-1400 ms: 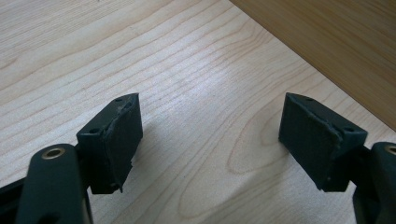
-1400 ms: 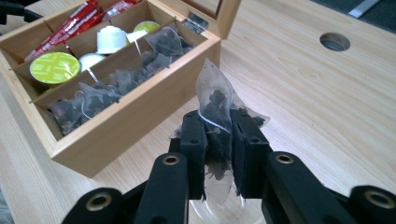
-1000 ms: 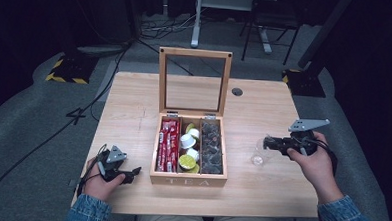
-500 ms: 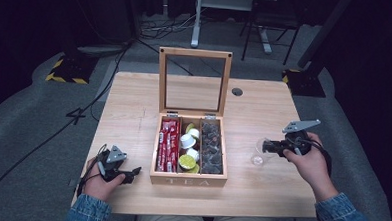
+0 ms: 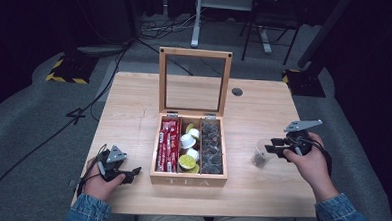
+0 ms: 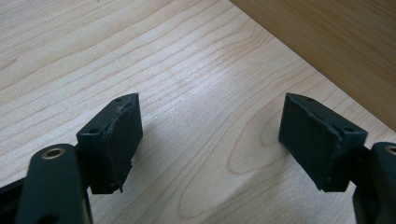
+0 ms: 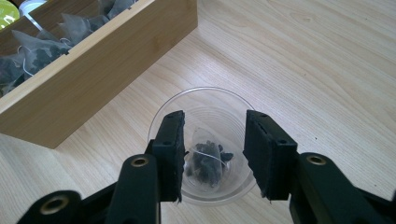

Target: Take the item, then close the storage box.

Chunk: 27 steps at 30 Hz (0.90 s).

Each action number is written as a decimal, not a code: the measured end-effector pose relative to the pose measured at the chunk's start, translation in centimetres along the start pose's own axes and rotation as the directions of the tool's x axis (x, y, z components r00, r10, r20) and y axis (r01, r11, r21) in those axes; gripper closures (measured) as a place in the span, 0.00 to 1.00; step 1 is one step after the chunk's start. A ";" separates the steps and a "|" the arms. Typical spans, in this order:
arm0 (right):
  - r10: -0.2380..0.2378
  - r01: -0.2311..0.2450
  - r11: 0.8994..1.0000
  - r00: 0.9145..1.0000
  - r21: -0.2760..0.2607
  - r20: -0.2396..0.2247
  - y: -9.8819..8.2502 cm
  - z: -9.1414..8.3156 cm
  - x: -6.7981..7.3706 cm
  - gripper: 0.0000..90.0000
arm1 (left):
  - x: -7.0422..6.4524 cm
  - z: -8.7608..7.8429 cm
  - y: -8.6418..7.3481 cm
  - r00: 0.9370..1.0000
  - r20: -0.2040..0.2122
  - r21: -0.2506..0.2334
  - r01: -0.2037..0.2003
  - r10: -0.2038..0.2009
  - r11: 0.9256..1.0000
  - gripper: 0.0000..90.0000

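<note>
We are seeing a table [image 5: 134,113] of pale wood with smooth, faintly sheened grain. The tea box [image 5: 188,179] is showing matt, darker wood, its lid [image 5: 194,80] glazed and clear. The cup [image 7: 205,140] is showing thin, glossy, transparent plastic; the tea bag [image 7: 205,163] inside is showing translucent mesh. The right gripper [image 7: 212,156] is showing matt black pads with rough edges.

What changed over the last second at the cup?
The right gripper has just been opening its jaws above the clear plastic cup; the tea bag now lies loose in the cup, pads clear of it. The hand barely shifted. Unchanged: the left gripper resting open on the table, and the tea box with its lid up.
</note>
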State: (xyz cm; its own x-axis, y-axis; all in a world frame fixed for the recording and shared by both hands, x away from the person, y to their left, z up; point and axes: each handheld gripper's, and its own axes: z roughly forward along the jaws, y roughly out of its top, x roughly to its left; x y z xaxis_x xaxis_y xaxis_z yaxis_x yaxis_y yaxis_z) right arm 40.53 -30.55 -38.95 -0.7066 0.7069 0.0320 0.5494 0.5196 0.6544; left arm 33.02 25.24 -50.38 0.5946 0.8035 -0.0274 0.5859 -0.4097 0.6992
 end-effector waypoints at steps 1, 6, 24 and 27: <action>0.009 -0.009 1.000 1.000 -0.003 -0.003 0.0 0.0 -0.1 0.64 | 0.0 0.0 0.0 1.000 0.000 0.000 0.000 0.000 1.000 0.24; 0.028 -0.029 0.998 0.999 -0.053 -0.022 0.0 0.0 -0.2 0.60 | 0.1 0.0 0.1 1.000 -0.003 0.001 0.000 0.000 1.000 0.24; 0.030 -0.037 0.969 0.999 -0.244 -0.035 3.1 -1.8 -0.3 0.45 | 0.1 0.2 0.2 1.000 -0.011 -0.002 0.006 -0.006 1.000 0.24; 0.017 -0.025 0.963 0.999 -0.268 -0.033 4.2 -1.9 -0.3 0.43 | 0.1 0.2 0.2 1.000 -0.010 -0.002 0.007 -0.007 1.000 0.24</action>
State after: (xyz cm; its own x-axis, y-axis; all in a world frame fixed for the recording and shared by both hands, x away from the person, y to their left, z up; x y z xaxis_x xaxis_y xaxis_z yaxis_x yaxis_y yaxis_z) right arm 42.23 -29.46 -34.76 -0.7114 0.6996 0.0677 0.4272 0.3539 0.8320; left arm 33.34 25.13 -50.40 0.5850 0.8107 -0.0246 0.5886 -0.4035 0.7005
